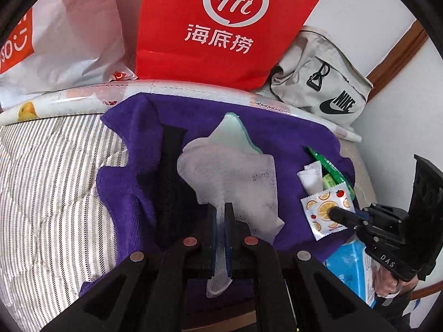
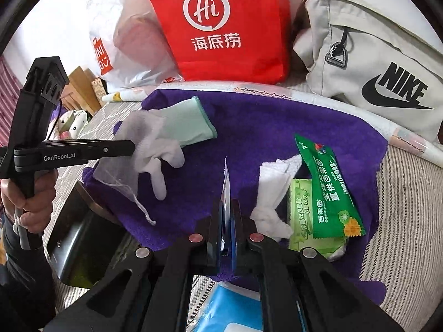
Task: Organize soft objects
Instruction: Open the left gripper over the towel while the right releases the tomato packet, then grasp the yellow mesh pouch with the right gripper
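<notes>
Left fingers (image 1: 221, 215) are pressed together on a white mesh pouch (image 1: 229, 177), which is held over a purple towel (image 1: 277, 135). A white glove with a mint cuff (image 2: 177, 127) lies on the towel just behind the pouch, partly covered by it in the left wrist view. Right fingers (image 2: 227, 213) are clamped on a flat sachet printed with orange slices (image 1: 324, 207), seen edge-on in the right wrist view, near the towel's right side. Just beside the sachet, a crumpled white tissue (image 2: 274, 191), a green snack packet (image 2: 329, 188) and a light green pack (image 2: 301, 215) are piled on the towel. The towel is spread over a striped bed cover (image 1: 49, 182). Behind it a red paper bag (image 1: 221, 27), a white plastic bag (image 1: 69, 33) and a grey Nike bag (image 2: 373, 63) are lined up against the wall.
</notes>
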`<state>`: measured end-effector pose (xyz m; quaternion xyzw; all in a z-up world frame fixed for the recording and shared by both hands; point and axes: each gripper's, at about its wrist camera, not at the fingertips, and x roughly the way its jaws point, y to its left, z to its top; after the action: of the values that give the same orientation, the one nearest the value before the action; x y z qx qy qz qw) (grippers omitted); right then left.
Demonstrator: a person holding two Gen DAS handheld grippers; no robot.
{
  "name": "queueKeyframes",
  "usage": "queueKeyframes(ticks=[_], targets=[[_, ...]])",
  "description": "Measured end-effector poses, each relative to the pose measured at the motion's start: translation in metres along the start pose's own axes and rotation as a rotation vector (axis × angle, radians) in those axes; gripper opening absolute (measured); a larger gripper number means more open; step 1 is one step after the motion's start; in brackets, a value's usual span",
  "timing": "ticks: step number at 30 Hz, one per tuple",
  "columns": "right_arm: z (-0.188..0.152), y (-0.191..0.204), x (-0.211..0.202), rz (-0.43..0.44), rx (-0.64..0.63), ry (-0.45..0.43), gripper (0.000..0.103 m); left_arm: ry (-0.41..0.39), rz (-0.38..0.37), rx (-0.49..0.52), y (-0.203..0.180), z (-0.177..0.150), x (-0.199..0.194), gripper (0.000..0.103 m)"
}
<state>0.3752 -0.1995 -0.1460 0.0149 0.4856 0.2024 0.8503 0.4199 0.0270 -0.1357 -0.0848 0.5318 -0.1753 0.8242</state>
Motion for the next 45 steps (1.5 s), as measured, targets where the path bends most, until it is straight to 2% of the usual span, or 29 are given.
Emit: queueKeyframes(ticks=[1, 4, 8, 9, 10, 11, 12, 13, 15, 20, 27, 34, 38, 41, 45], targets=[[0.0, -0.001, 0.0, -0.002, 0.0, 0.0, 0.006, 0.01, 0.004, 0.002, 0.0, -0.001, 0.001, 0.008], [0.0, -0.001, -0.002, -0.014, 0.0, -0.009, 0.006, 0.037, 0.025, 0.006, 0.0, -0.003, 0.004, 0.024], [-0.003, -0.001, -0.009, -0.023, -0.005, -0.017, 0.008, 0.045, 0.061, 0.016, 0.001, -0.006, 0.002, 0.027], [-0.003, -0.001, -0.01, -0.027, -0.002, -0.014, 0.015, 0.045, 0.068, 0.021, 0.001, -0.007, 0.0, 0.033], [-0.004, 0.0, -0.012, -0.033, -0.002, -0.013, 0.028, 0.039, 0.08, 0.026, 0.0, -0.008, -0.002, 0.039], [-0.005, 0.001, -0.016, -0.044, -0.007, -0.028, 0.034, 0.031, 0.09, 0.029, 0.001, -0.009, -0.006, 0.042], [-0.005, 0.001, -0.021, -0.055, -0.011, -0.044, 0.046, 0.024, 0.1, 0.033, 0.001, -0.01, -0.009, 0.045], [-0.006, 0.002, -0.025, -0.071, -0.016, -0.059, 0.051, 0.022, 0.106, 0.037, 0.0, -0.011, -0.012, 0.046], [-0.008, 0.003, -0.033, -0.086, -0.018, -0.073, 0.051, 0.017, 0.113, 0.032, 0.001, -0.013, -0.02, 0.046], [-0.017, 0.01, -0.056, -0.061, 0.001, -0.102, 0.052, -0.041, 0.144, 0.005, 0.005, -0.019, -0.042, 0.046], [-0.046, 0.039, -0.085, -0.004, -0.003, -0.122, 0.053, -0.146, 0.126, 0.016, 0.003, -0.048, -0.085, 0.046], [-0.083, 0.081, -0.091, 0.061, -0.013, -0.086, 0.057, -0.142, 0.125, 0.026, 0.002, -0.084, -0.113, 0.046], [-0.103, 0.106, -0.084, 0.062, -0.036, -0.048, 0.057, -0.138, 0.094, -0.004, 0.012, -0.103, -0.123, 0.046], [-0.112, 0.118, -0.077, 0.096, -0.018, -0.025, 0.057, -0.142, 0.088, -0.024, 0.019, -0.116, -0.129, 0.046], [-0.122, 0.137, -0.065, 0.1, -0.038, -0.021, 0.056, -0.147, 0.071, -0.041, 0.029, -0.13, -0.135, 0.046]])
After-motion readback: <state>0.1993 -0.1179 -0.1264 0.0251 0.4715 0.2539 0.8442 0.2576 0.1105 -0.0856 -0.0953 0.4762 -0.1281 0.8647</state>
